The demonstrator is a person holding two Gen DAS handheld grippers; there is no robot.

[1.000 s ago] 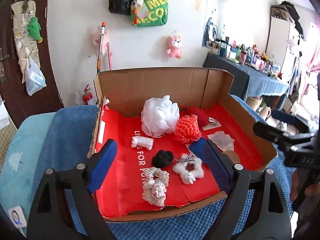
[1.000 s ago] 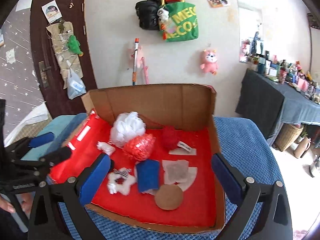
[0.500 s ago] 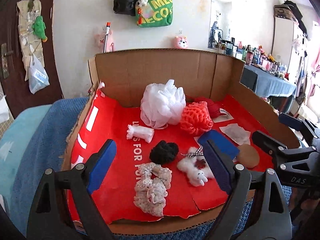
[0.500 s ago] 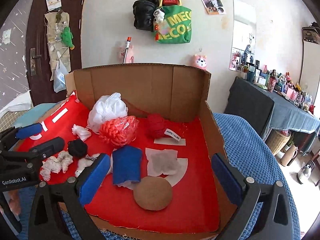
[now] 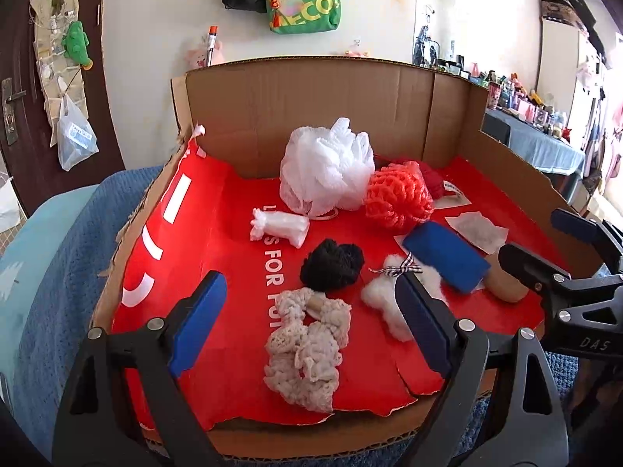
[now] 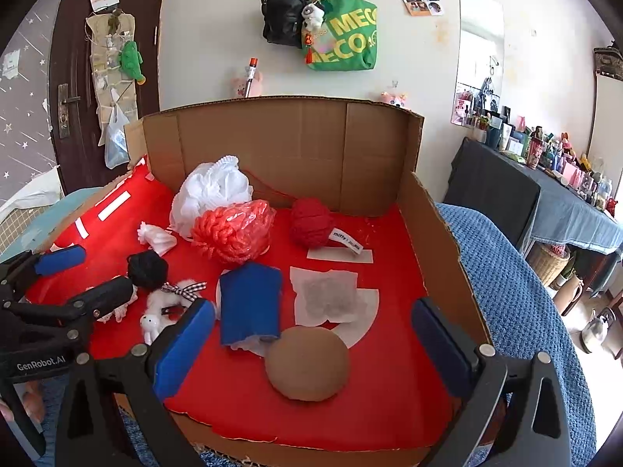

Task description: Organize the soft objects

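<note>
A shallow cardboard tray [image 5: 311,89] with corrugated brown walls is sitting on a nubby blue blanket [image 6: 518,292], its floor lined with glossy red paper [image 5: 233,210] that is tearing raggedly along the near edge. Soft things are lying scattered across the liner. A frilly white mesh pouf [image 5: 327,167] is resting by the back wall, touching a knobbly orange-red net sponge [image 5: 397,198]; behind that a ball of red yarn [image 6: 311,222] is trailing a strand along the wall. A small pleated white piece [image 5: 280,227] is lying apart on the left. Nearer, a fuzzy black pom-pom [image 5: 331,264] is touching a lumpy cream crocheted scrunchie [image 5: 307,346], and a fluffy white rabbit toy [image 6: 163,307] with a checked bow is lying just beside them. A flat blue felt rectangle [image 6: 249,303] is overlapping a smooth round tan pad [image 6: 307,366], with a thin grey-white sheet [image 6: 327,295] near it.

The left gripper [image 5: 311,319] is hovering wide open over the scrunchie, gripping nothing, its blue pads [image 5: 198,323] standing either side of it. The right gripper [image 6: 307,346] is also gaping wide and empty, straddling the tan pad. The tray's left half and right front corner are offering bare red floor; the left rim is lying low and flattened while the back and right walls are standing tall
</note>
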